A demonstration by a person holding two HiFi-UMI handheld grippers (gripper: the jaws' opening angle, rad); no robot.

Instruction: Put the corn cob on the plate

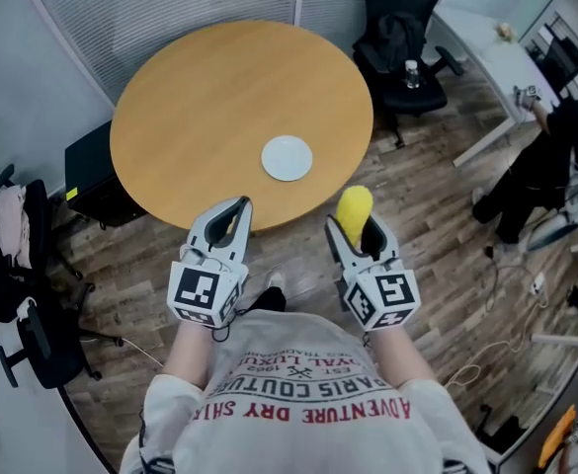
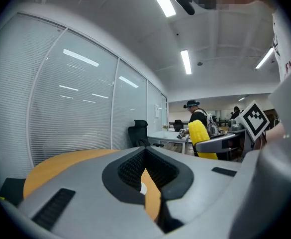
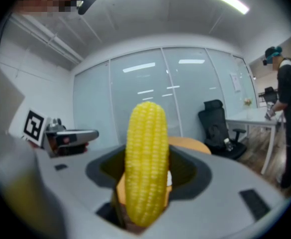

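Note:
The yellow corn cob [image 1: 354, 208] stands upright between the jaws of my right gripper [image 1: 354, 229], which is shut on it. In the right gripper view the corn cob [image 3: 146, 158] fills the middle, rising out of the gripper [image 3: 145, 198]. A small white plate [image 1: 287, 158] lies on the round wooden table [image 1: 200, 97], near its front edge. My left gripper [image 1: 237, 209] is shut and holds nothing. Both grippers hover close to the person's chest, short of the table's near rim. In the left gripper view the corn cob [image 2: 199, 132] shows off to the right.
A black office chair [image 1: 404, 38] with a bottle on its seat stands behind the table on the right. A white desk [image 1: 501, 62] and a person in black [image 1: 550, 161] are at far right. Another black chair [image 1: 32, 304] is at left, and cables lie on the wooden floor.

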